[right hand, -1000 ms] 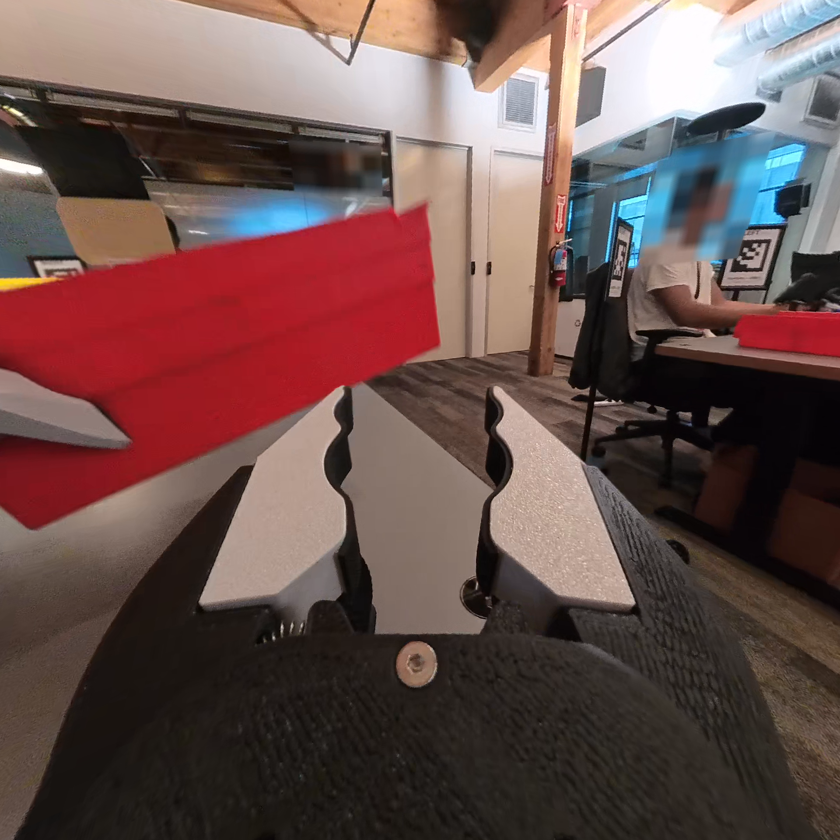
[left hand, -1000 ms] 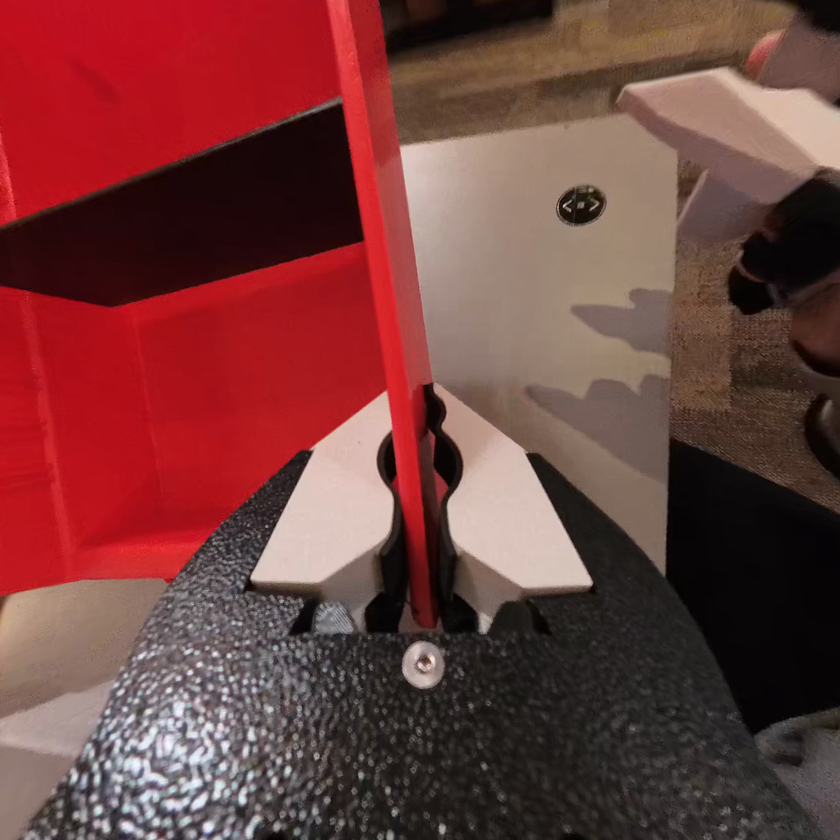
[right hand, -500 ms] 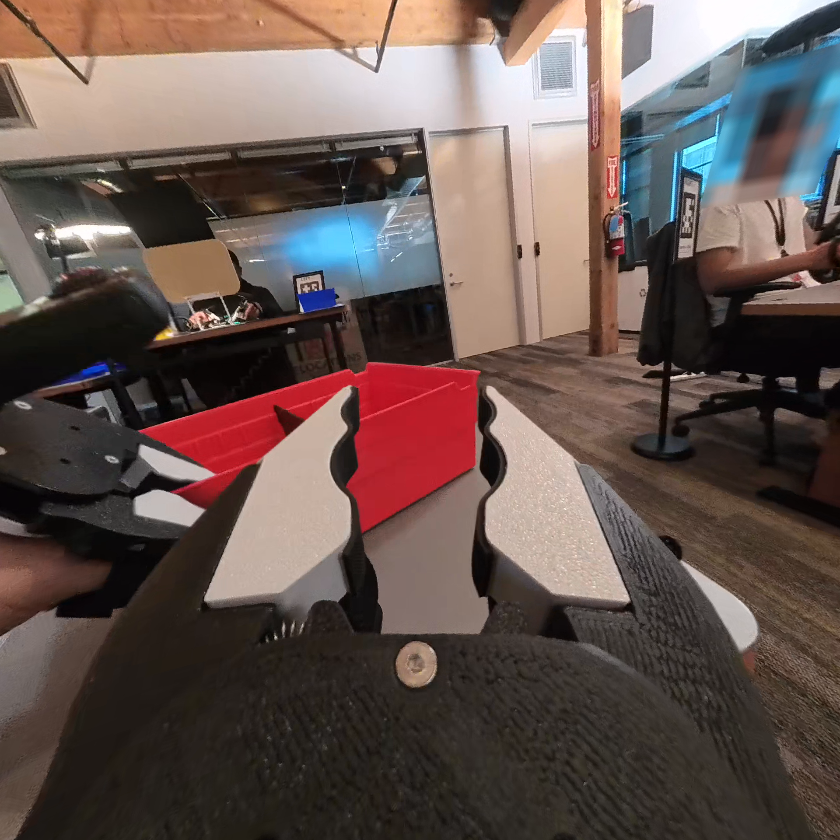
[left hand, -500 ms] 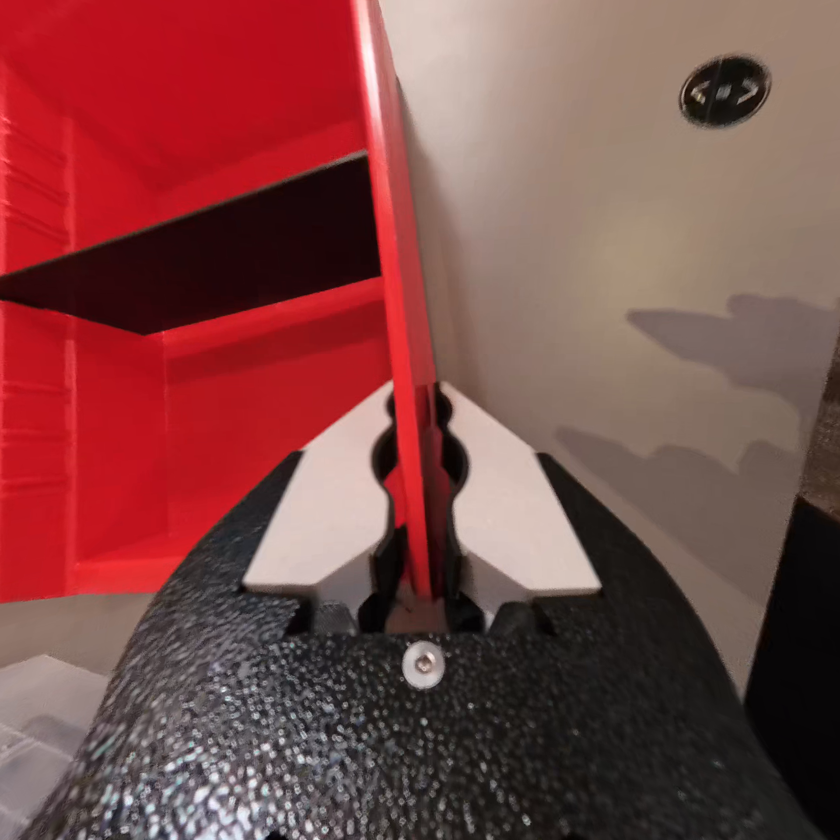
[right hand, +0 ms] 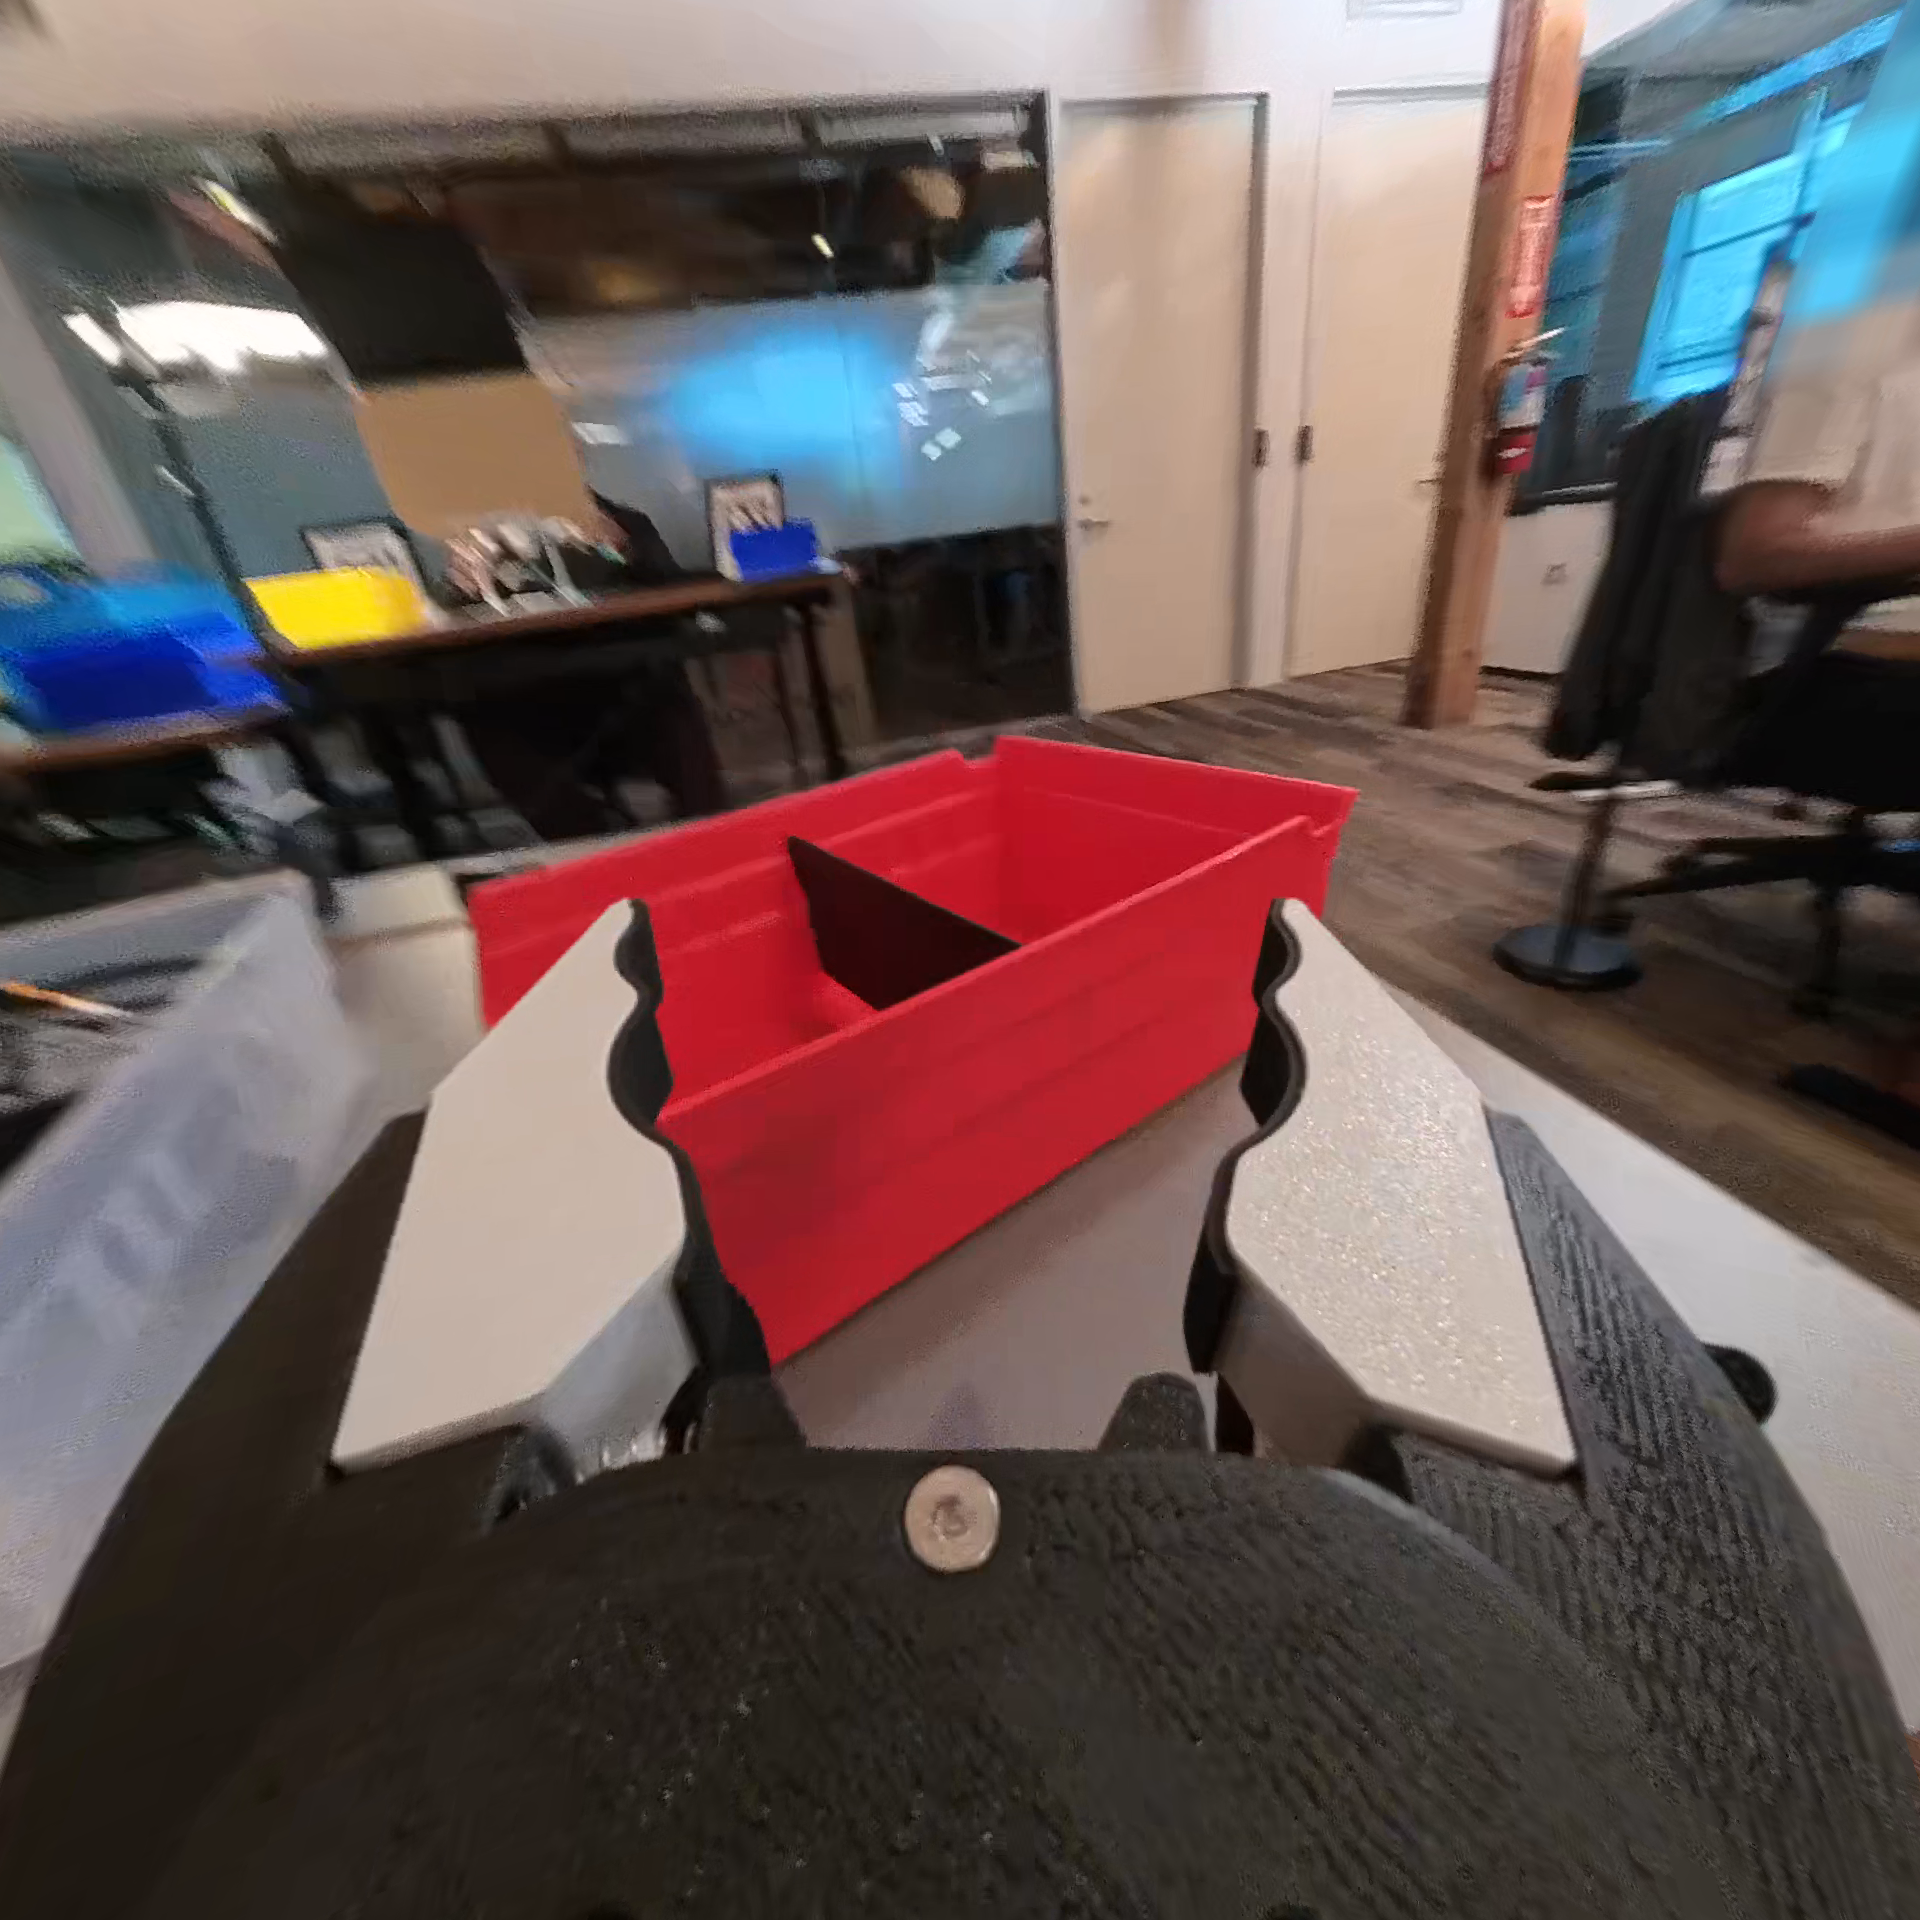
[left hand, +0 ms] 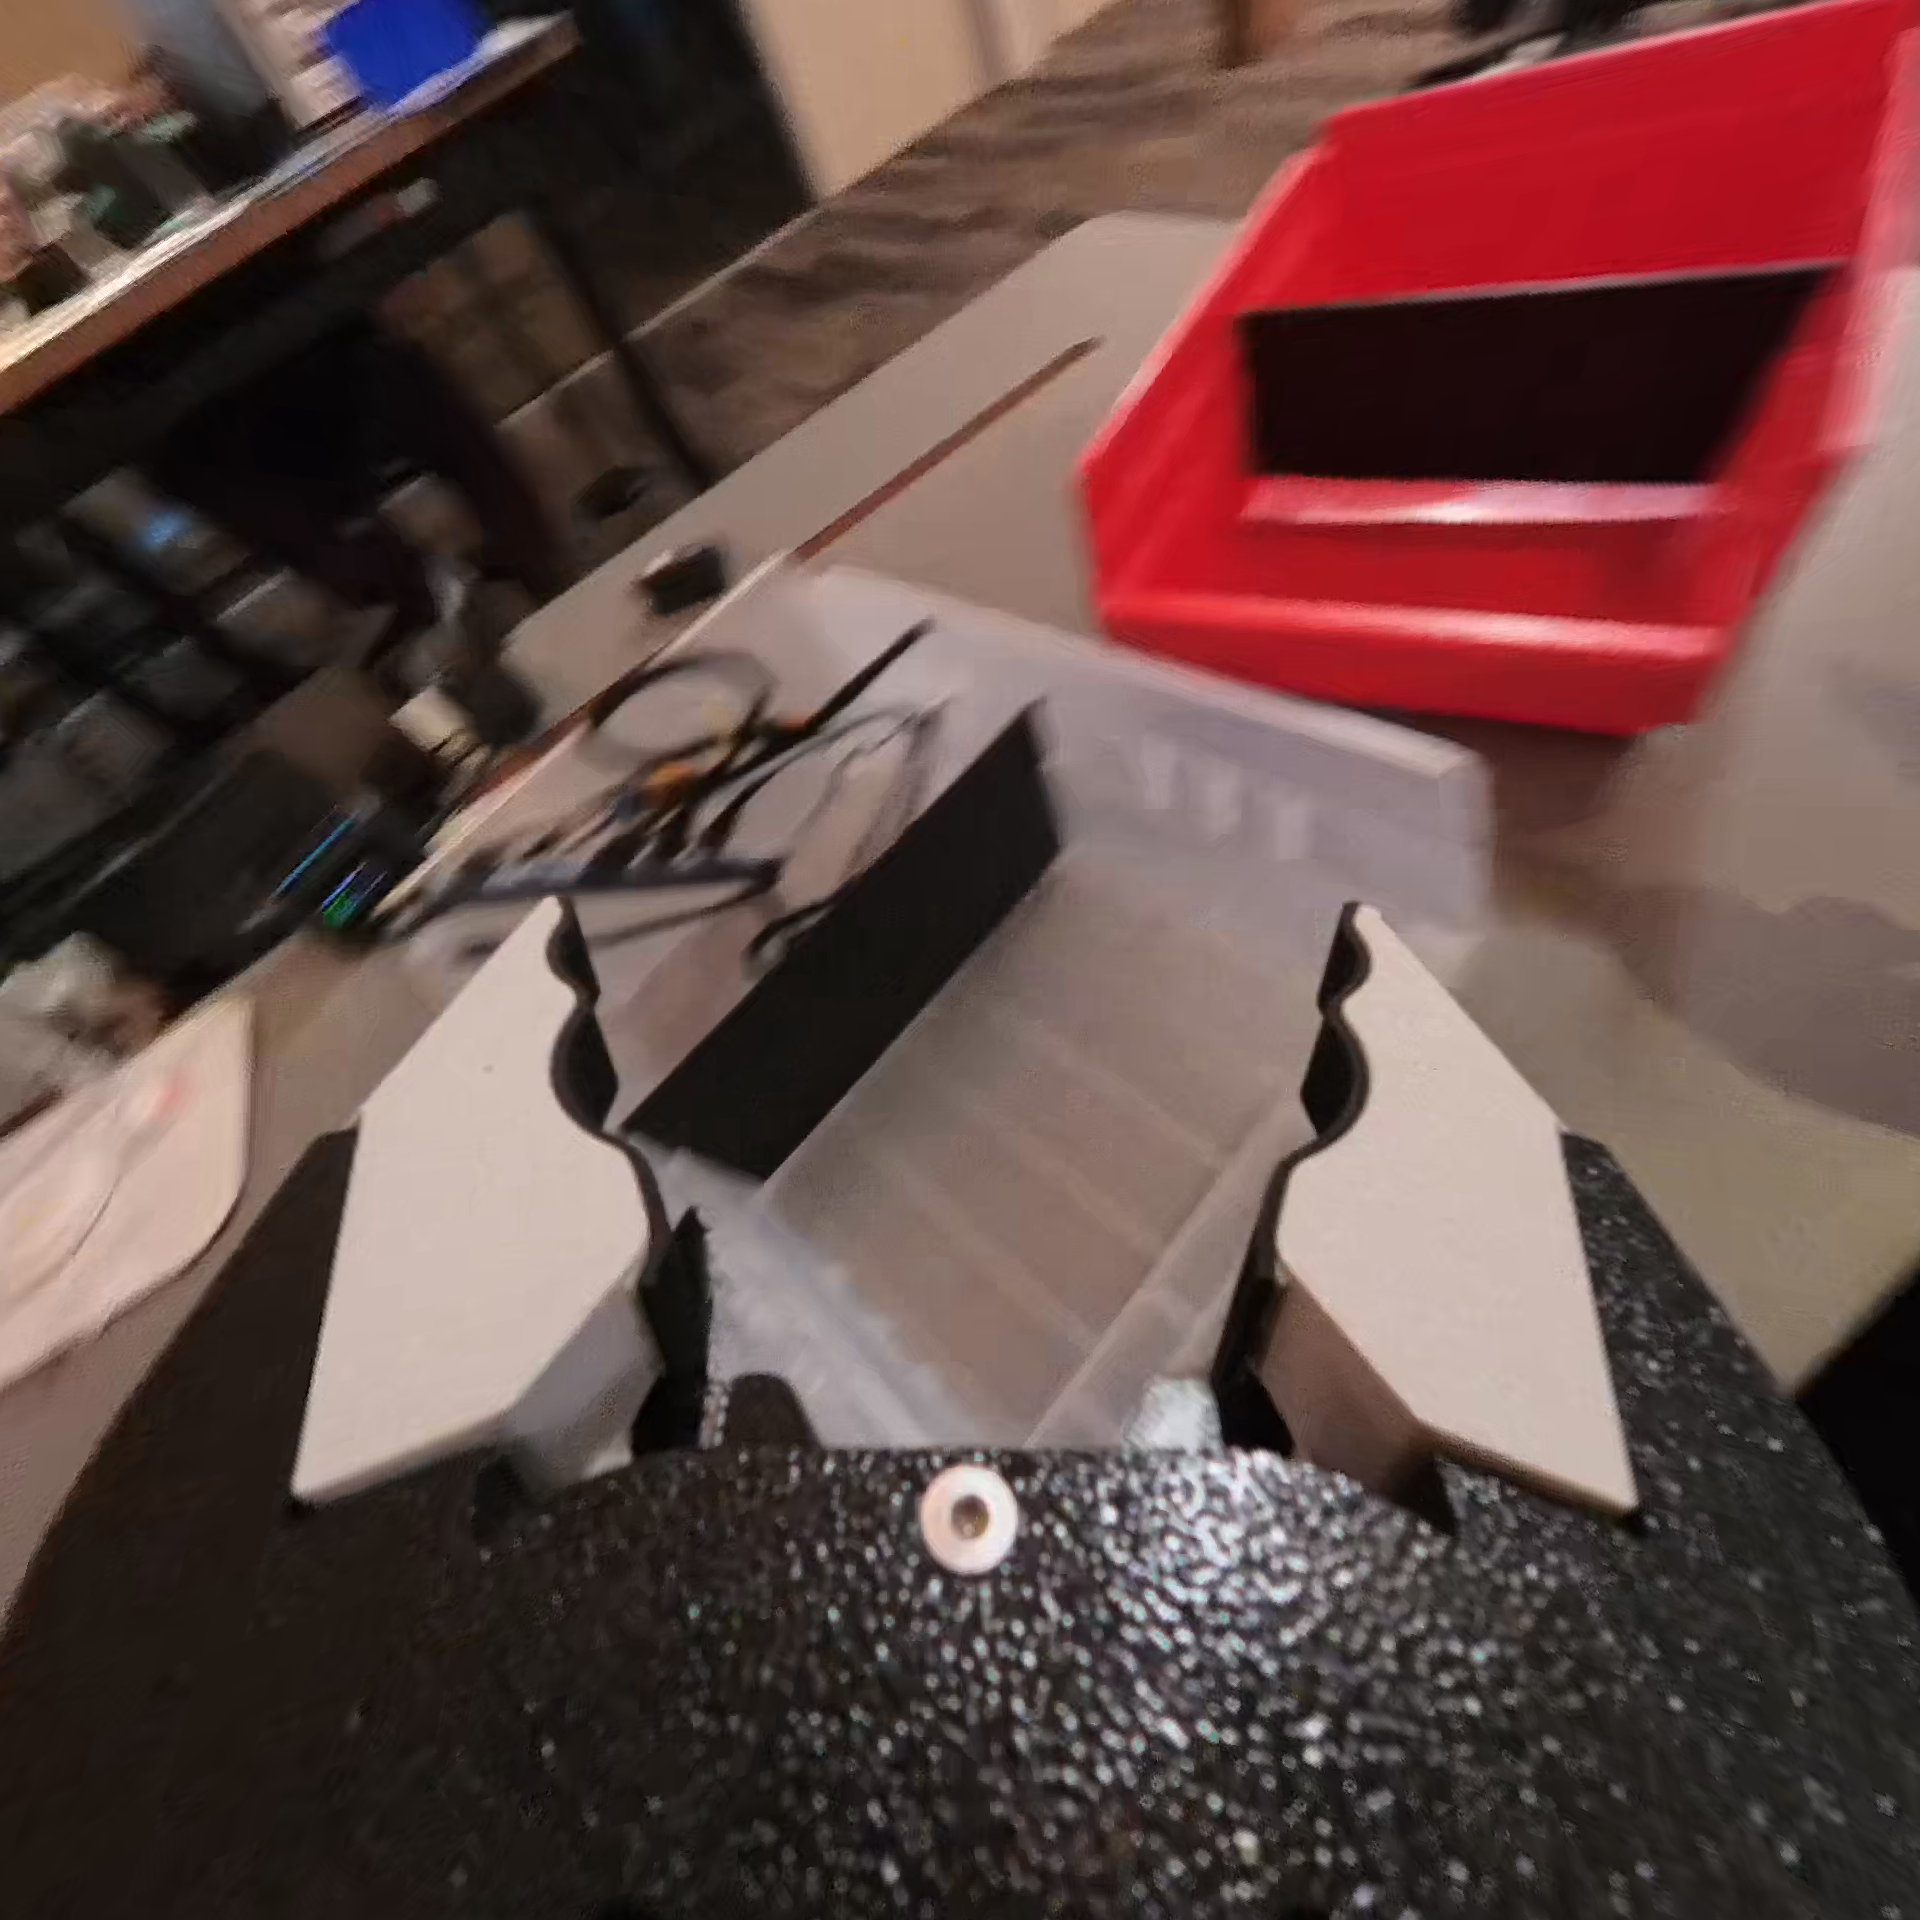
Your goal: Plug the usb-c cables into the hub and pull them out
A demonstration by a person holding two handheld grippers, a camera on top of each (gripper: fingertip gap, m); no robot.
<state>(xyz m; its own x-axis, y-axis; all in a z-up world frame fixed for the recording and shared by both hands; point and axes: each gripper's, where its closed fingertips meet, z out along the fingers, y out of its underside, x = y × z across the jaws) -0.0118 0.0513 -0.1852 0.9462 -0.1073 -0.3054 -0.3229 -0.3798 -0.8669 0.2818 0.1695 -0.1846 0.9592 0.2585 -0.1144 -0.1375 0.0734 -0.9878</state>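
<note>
Left gripper (left hand: 961,914) is hovering, jaws wide apart and bare, over a clear bin (left hand: 1299,790); only its view is showing tangled cables (left hand: 727,769) at 11 o'clock. Right gripper (right hand: 951,914), jaws likewise apart and bare, is facing the red bin (right hand: 935,1122) at 12 o'clock; its view is showing no cables.

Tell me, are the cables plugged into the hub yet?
Not yet, it seems. Done: the red bin sits on the table, in nobody's grip. In hand: nothing. The left gripper and right gripper both have their jaws wide open, empty. Left: a blurry tangle of black cables lies in the clear bin; plugging and unplugging appear still to do.
</note>
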